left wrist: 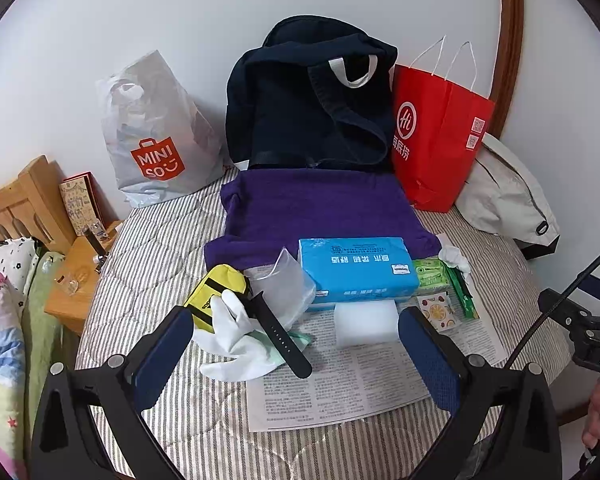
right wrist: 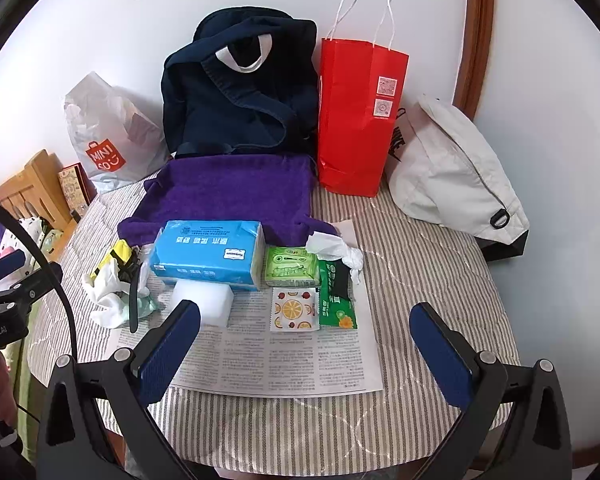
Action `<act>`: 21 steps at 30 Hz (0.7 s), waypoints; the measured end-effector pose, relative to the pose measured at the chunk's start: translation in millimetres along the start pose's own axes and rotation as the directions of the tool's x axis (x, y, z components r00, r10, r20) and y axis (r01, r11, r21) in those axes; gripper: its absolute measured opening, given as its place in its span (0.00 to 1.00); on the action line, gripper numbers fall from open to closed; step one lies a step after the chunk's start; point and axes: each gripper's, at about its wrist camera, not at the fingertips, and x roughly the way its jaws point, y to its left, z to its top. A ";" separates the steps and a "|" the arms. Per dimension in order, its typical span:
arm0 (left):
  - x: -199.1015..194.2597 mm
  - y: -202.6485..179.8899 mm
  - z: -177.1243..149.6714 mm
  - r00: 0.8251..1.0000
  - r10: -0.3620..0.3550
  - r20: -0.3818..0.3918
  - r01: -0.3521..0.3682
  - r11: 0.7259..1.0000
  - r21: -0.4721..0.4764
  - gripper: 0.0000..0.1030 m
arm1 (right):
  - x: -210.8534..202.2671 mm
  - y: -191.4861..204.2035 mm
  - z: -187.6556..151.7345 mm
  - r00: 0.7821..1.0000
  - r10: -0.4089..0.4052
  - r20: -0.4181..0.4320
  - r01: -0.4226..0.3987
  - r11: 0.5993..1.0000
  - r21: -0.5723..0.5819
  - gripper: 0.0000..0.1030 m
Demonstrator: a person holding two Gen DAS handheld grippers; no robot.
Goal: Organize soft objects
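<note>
Left wrist view: left gripper (left wrist: 296,344) spread wide, empty, right gripper (right wrist: 306,344) likewise; white glove (left wrist: 230,336) lower centre on striped quilt (left wrist: 148,264), judged limp, light; pinch bunched cuff, clear of watch strap (left wrist: 278,332).

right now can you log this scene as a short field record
surface: striped bedcover with a newspaper sheet laid on it
left tool: open, empty, above the white glove
right tool: open, empty, above the newspaper sheet
centre items: blue tissue pack, white foam block, purple towel
left cluster: white glove, yellow pouch, black watch strap
at the wall: navy backpack, red paper bag, Miniso bag
</note>
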 end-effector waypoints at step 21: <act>3.1 4.7 -1.8 1.000 -0.002 -0.005 0.002 1.000 -0.007 1.00 | 3.4 5.1 -1.4 1.000 0.005 -0.010 -0.005 1.000 -0.010 1.00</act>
